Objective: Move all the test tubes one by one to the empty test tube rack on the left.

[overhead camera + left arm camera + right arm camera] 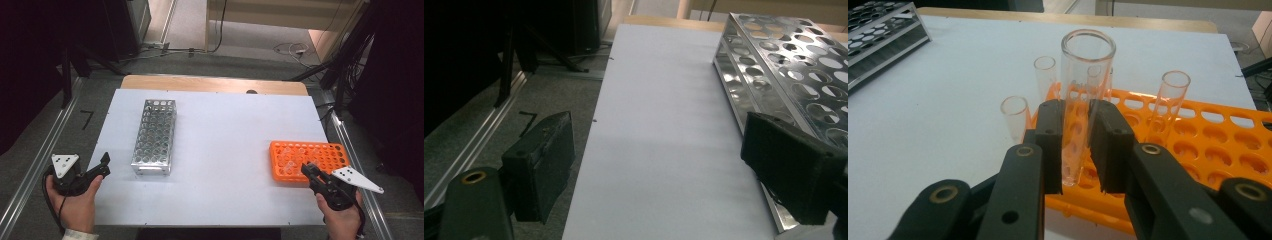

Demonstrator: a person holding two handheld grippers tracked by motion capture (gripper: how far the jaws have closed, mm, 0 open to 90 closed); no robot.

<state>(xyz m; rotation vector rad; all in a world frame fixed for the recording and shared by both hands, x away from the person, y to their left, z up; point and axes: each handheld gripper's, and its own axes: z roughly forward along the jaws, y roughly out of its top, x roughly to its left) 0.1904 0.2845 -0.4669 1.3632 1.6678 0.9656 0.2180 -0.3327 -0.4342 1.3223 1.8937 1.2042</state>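
My right gripper (1075,145) clamps a glass tube (1083,100), upright over the orange rack (1208,150). Three more tubes (1170,102) stand around it from nine to two o'clock. My left gripper (659,165) gapes empty, metal rack (794,75) at one o'clock.

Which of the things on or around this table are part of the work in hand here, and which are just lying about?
In the job:
- glass tube, clamped in the right tongs
- orange rack with more tubes
- metal rack, empty
- left tongs, open, beside the metal rack

Lying about:
- cables on the floor beyond the table
- black L-shaped key on the floor, left
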